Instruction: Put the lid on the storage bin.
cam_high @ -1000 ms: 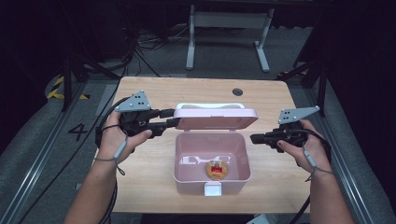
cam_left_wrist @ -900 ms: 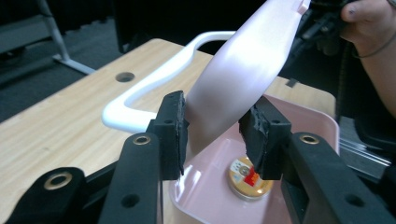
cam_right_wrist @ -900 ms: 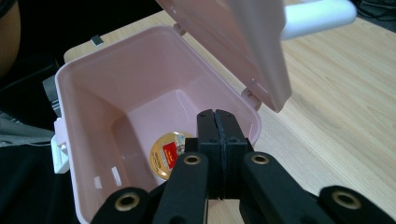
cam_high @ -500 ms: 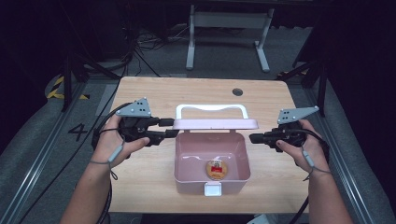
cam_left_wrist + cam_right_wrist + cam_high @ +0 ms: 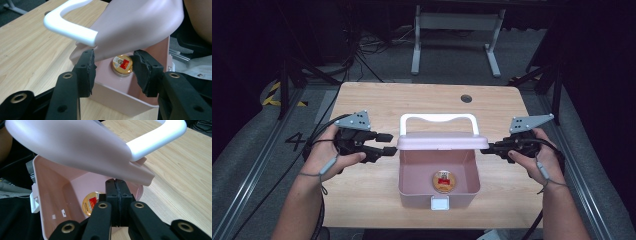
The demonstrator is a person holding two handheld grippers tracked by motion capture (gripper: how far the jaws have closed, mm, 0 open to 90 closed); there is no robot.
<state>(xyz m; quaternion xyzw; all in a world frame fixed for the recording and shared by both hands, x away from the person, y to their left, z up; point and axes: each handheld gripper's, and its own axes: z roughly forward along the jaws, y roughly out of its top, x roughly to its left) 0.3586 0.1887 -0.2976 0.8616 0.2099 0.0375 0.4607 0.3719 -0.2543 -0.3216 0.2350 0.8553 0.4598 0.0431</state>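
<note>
A pink box (image 5: 437, 200) stands open on the table with a round gold tin (image 5: 442, 181) on its floor. Its pink lid (image 5: 437, 141), with a white handle (image 5: 437, 118), hangs tilted over the back half of the box. My left gripper (image 5: 389, 143) is at the lid's left end; its jaws have just been opening and stand open. In the left gripper view the lid's edge (image 5: 140, 27) lies between the pads (image 5: 87, 67) without being pressed, the tin (image 5: 122, 65) beyond. My right gripper (image 5: 484, 150) is shut, pads together, at the box's right side under the lid (image 5: 70, 147).
The wooden table (image 5: 362, 100) has a round cable hole (image 5: 466, 98) at the back right. A grey metal stand (image 5: 457, 30) is on the floor beyond it. Cables trail from both grippers off the front edge.
The lid has swung from leaning back to tilting forward over the box. My left gripper's jaws have spread apart and let go of the lid's end. The right gripper has not moved.
</note>
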